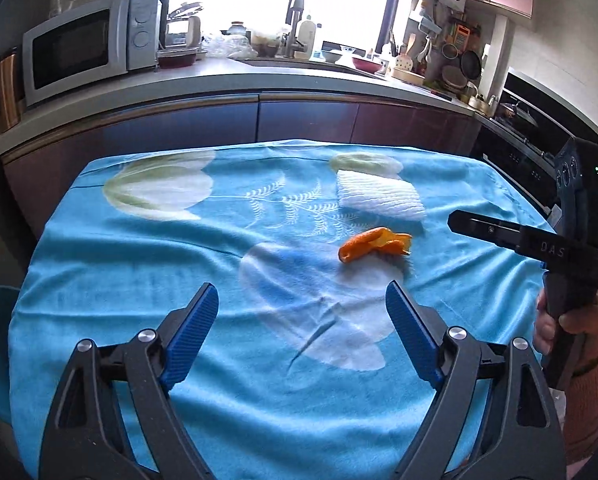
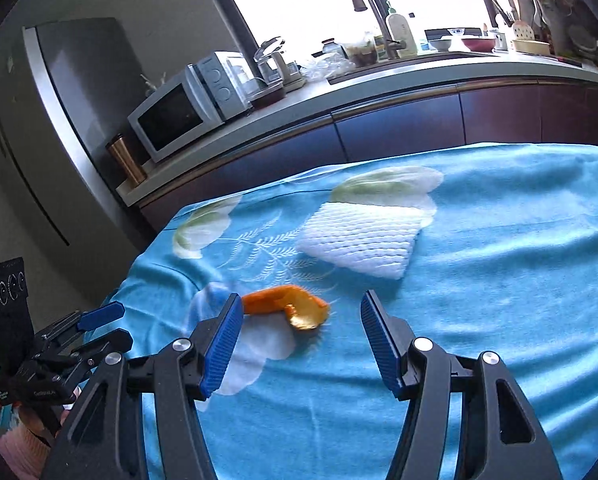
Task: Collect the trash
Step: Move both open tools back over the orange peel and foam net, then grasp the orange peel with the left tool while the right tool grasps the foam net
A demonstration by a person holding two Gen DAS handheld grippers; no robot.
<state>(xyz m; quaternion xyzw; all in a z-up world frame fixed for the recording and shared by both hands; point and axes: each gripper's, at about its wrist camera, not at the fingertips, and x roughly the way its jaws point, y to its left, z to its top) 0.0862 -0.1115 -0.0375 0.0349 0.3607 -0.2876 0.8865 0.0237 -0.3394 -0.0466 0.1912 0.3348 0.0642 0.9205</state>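
**Status: both jaws apart over the desk, trash not held**

My left gripper occupies the lower centre of the left wrist view. Its jaws stand wide apart with nothing between them; only the blue cloth covering the desk shows in the gap.

My right gripper occupies the lower centre of the right wrist view. Its jaws are also apart and clamp nothing. The orange peel lies on the cloth in the gap, just beyond the fingertips, its left end close to the left blue pad. I cannot tell whether that pad touches the peel.

In the left wrist view the orange peel lies right of centre, ahead of my left jaws and apart from them. The white foam net lies above it, near but not touching. In the right wrist view the foam net sits at centre frame, beyond the peel.

My right hand appears at the right edge of the left wrist view, gripping its handle.

A microwave stands on the kitchen counter at upper left.
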